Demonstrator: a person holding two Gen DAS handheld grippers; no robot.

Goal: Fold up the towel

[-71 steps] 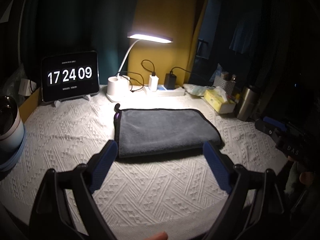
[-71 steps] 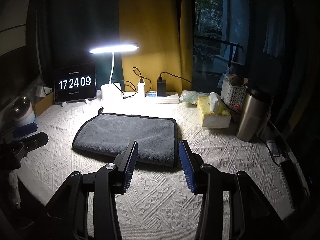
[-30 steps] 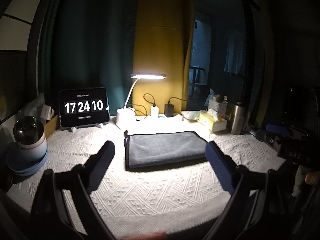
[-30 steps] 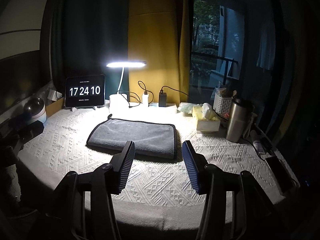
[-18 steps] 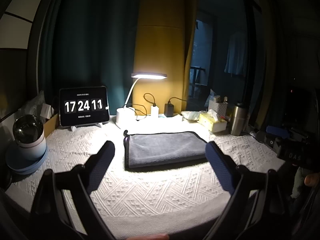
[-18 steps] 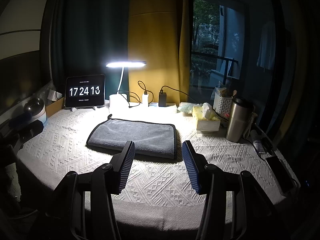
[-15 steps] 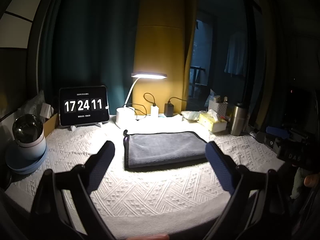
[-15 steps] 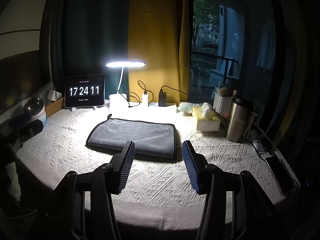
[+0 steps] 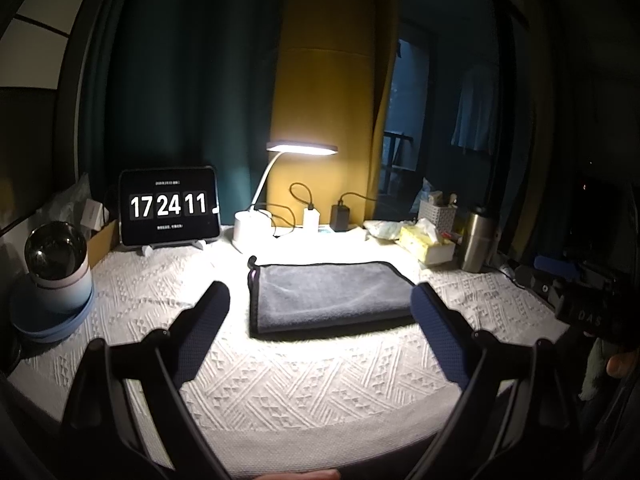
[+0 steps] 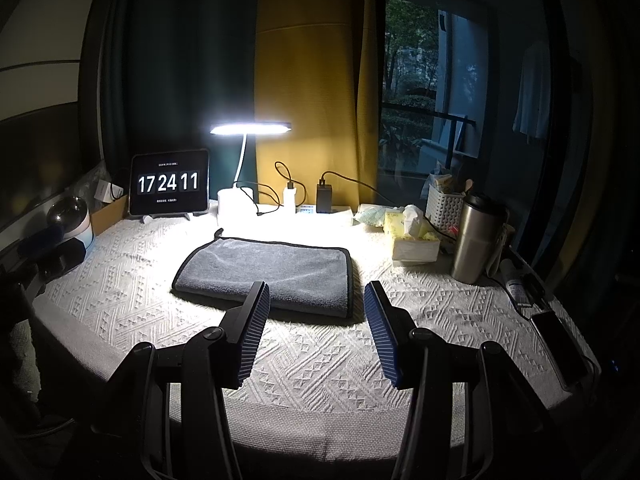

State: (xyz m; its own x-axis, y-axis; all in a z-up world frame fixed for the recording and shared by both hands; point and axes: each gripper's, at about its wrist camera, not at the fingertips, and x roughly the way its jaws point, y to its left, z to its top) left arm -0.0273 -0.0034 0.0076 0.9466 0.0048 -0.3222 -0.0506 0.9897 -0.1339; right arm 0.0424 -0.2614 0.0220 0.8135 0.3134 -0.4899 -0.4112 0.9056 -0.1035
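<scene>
Hovering off the near edge of the surface (image 10: 320, 364), left gripper (image 9: 320, 312) spread wide and holding nothing, jaws framing the whole width of the towel (image 9: 332, 296) from a distance. Likewise unloaded, right gripper (image 10: 316, 300) parted more narrowly, aimed at the towel's near right corner without touching it. Judged from this stand-off pose: both tools held back to give a clear view of the result rather than to grasp.

Lying flat near the middle of the surface, toward the far edge: the towel, a grey cloth with dark piping, already doubled into a neat rectangle, a small hanging loop poking out at its far left corner. Seems folded, so the task looks finished or close to it; whether another fold is meant cannot be told.

Lined up along the far edge, probably to keep the working area free: a clock display (image 10: 169, 183) reading 17 24 11, a lit desk lamp (image 10: 250, 128) throwing light straight onto the cloth, chargers, a tissue box (image 10: 412, 244). Standing toward the right edge, a steel tumbler (image 10: 478, 238); at the left edge, a pale cup (image 9: 58, 264).
</scene>
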